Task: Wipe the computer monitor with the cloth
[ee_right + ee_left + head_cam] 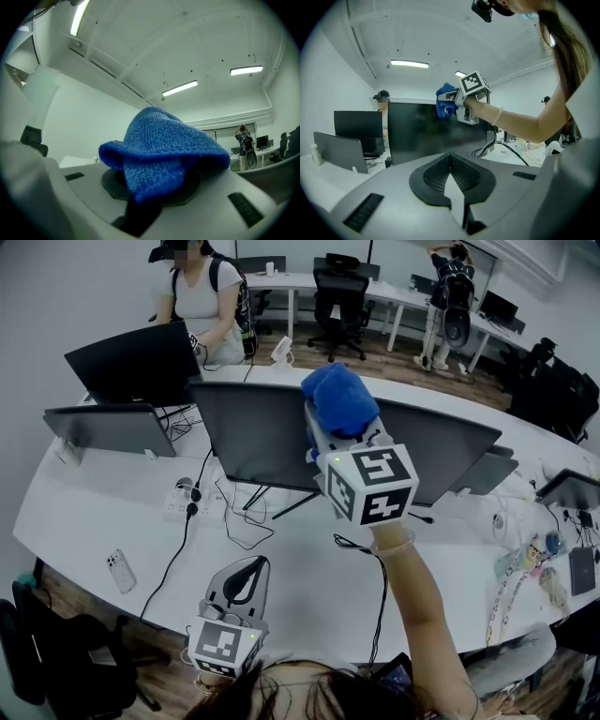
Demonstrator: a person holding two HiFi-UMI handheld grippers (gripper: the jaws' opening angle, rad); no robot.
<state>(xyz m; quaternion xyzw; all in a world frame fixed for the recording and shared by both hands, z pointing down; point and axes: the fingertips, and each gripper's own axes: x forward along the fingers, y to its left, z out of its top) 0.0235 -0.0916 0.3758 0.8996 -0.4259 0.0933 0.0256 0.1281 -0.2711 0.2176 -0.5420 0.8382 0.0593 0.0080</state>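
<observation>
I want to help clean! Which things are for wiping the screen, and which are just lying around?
For the job: blue cloth, right gripper holding it, middle monitor.
Lying about: phone, power strip, left-hand monitor, empty left gripper.

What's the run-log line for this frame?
task: wipe monitor | right claw: shut on blue cloth, raised at monitor top edge | left claw: shut, empty, low over white desk
</observation>
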